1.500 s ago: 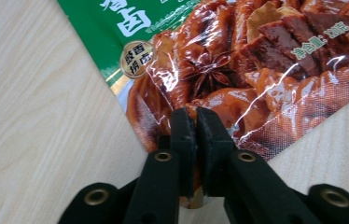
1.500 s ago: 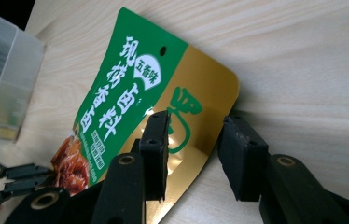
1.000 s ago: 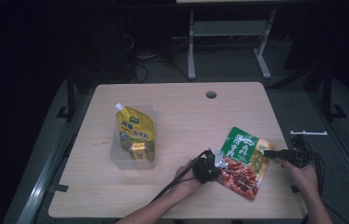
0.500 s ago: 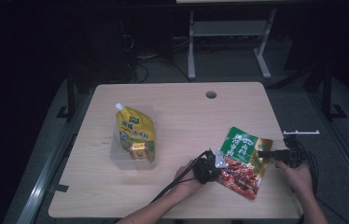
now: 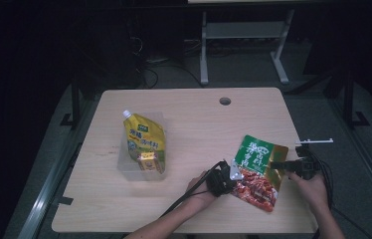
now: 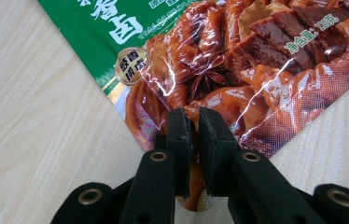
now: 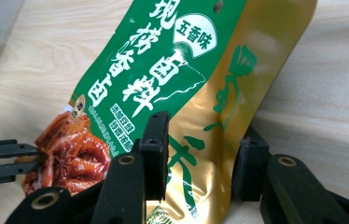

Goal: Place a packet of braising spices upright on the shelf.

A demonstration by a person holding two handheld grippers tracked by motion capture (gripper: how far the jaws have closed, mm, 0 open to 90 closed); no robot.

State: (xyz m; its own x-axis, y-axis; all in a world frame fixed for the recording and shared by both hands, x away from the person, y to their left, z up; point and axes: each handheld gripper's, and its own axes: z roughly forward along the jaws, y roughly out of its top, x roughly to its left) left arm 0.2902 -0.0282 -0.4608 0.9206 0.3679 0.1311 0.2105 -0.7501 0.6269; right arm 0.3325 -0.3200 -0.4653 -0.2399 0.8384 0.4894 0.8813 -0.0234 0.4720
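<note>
- The thing in play is the green-and-gold seasoning pouch (image 5: 257, 172), lying on the counter (image 5: 194, 119) well to the right of the clear tray (image 5: 124, 167), which has a yellow spouted pouch (image 5: 143, 144) sitting in it.
- The left hand-held gripper (image 6: 193, 128) has its jaws pinched together on the pouch's edge, on the side facing the tray, right where the glossy printed meat picture is. In the left gripper view that corner looks lifted off the wood a bit.
- The right hand-held gripper (image 7: 200, 149) is on the pouch's far side from the tray. Its jaws stand apart, straddling the gold edge, with nothing clamped yet as far as I can see.
- Handling guess: it's a soft foil-and-plastic bag, so floppy, not stiff. It'll sag between two grip points and crinkle rather than hold its shape.
- The film is shiny, so I'd expect it to be slippery. A shallow nip on the very rim could slide out.
- Probably light to middling in weight. The contents look flat, though I can't really tell how full it is.
- Best place to grab, I reckon: the flat sealed borders on opposite sides, biting deep enough to get past the seam, not on the bulging middle where jaws might puncture or squash whatever's inside.
</note>
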